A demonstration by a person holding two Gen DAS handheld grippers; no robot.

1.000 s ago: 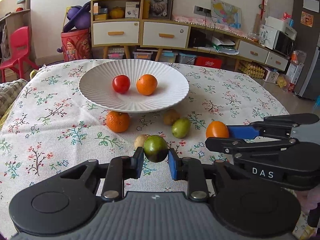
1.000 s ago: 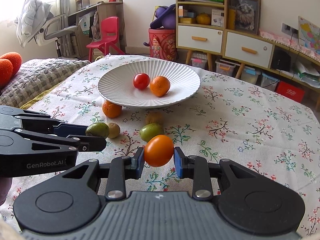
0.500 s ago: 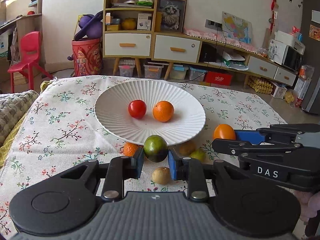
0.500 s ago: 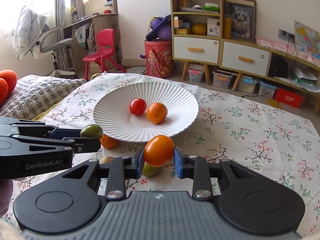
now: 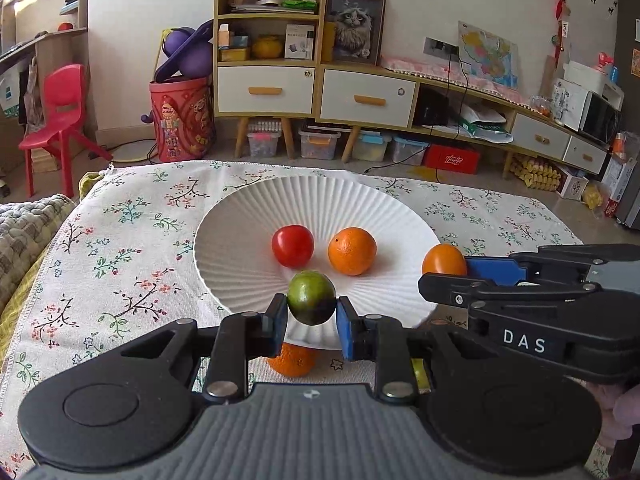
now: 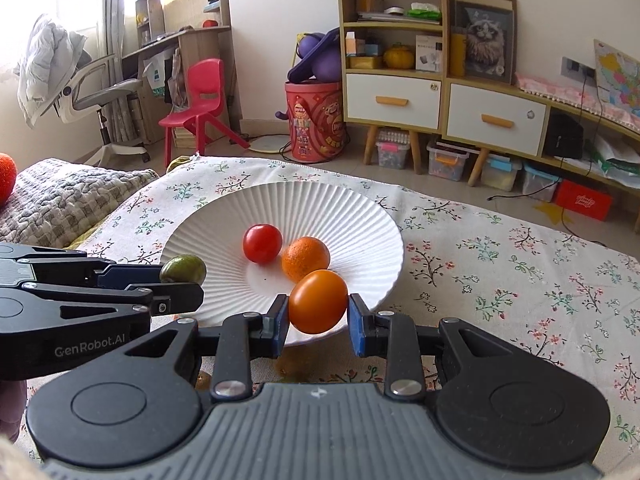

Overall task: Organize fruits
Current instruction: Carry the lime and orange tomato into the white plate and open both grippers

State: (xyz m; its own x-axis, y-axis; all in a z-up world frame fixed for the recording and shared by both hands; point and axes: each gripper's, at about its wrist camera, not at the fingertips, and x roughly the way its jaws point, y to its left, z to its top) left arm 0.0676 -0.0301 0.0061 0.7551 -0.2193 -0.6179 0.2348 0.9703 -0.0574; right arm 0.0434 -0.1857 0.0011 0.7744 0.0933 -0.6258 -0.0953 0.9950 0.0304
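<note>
— What is each claw carrying?
— The left claw grips a round green lime; the right claw pinches a smooth orange tomato-like fruit — both hang over the near rim of the ribbed white plate.
— Risks?
— Dropped from height, either could knock the red tomato or dimpled orange mandarin, or roll off toward the table's near edge.
</note>
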